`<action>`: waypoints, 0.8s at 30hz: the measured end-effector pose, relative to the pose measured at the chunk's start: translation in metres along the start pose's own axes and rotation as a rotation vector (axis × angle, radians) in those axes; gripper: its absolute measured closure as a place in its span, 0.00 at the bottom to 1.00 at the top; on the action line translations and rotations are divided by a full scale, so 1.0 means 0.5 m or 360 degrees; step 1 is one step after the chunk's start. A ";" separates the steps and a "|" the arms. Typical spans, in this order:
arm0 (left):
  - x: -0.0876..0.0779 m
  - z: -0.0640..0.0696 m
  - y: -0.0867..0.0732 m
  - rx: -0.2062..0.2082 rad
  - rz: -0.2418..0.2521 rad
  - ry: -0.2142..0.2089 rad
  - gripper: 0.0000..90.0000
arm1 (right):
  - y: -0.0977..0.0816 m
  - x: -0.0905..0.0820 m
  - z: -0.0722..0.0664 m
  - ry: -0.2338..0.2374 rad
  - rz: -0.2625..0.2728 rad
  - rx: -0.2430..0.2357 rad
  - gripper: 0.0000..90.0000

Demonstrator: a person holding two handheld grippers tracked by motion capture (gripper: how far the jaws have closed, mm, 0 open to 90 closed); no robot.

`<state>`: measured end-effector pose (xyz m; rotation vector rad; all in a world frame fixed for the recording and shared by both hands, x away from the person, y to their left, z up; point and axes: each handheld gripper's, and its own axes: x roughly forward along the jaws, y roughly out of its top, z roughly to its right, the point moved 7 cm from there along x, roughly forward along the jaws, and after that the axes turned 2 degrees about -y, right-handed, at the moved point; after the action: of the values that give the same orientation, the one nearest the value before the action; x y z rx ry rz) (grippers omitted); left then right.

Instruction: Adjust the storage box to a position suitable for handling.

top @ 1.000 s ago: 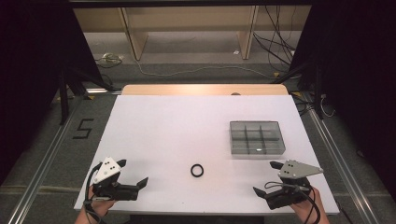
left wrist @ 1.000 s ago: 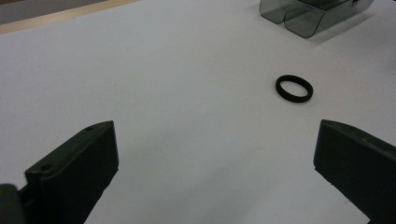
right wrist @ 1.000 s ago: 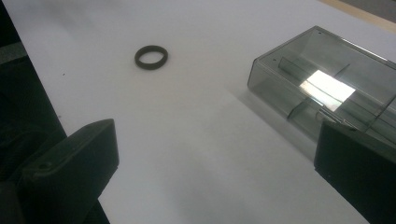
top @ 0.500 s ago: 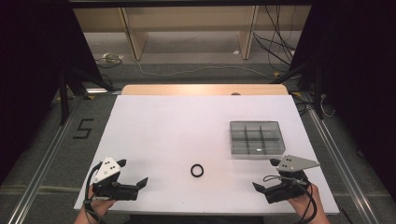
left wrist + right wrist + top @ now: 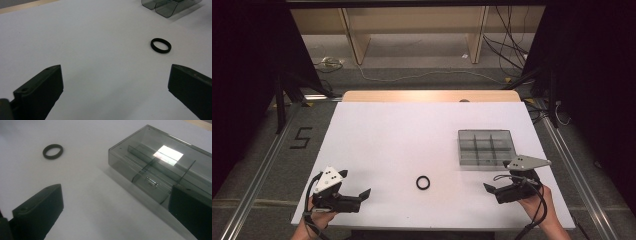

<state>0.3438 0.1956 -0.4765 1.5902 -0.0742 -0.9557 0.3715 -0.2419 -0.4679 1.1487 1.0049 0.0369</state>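
The left gripper (image 5: 362, 195) is gaping wide over the white table (image 5: 402, 140), gripping nothing. The right gripper (image 5: 490, 189) is likewise spreading wide and empty, just beside the grey compartment box (image 5: 486, 147). Between them the black ring (image 5: 423, 182) is lying flat, untouched.

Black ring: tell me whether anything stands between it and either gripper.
Nothing visible does. The black ring lies alone on the white table; bare tabletop separates it from the left gripper and the right gripper. The grey compartment box sits off to the side, beyond the right gripper.
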 end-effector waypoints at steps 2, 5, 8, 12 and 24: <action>0.001 -0.001 -0.001 0.0004 -0.0007 0.0001 0.00 | 0.003 0.006 0.007 -0.0006 -0.0009 0.0001 0.01; 0.003 -0.001 -0.002 0.0010 -0.0016 0.0001 0.00 | 0.008 0.016 0.018 -0.0020 -0.0013 0.0008 0.01; 0.004 0.003 0.000 0.0021 -0.0013 0.0001 0.00 | 0.014 0.023 0.027 -0.0044 -0.0024 0.0000 0.01; 0.005 0.006 0.000 0.0042 -0.0016 -0.0003 0.00 | 0.019 0.029 0.036 -0.0056 -0.0034 -0.0003 0.01; 0.003 0.005 0.001 0.0054 -0.0016 0.0006 0.00 | 0.037 0.045 0.070 -0.0108 -0.0047 -0.0005 0.01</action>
<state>0.3435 0.1925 -0.4767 1.6245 -0.0804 -0.9636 0.4166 -0.2480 -0.4666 1.1249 0.9611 -0.0234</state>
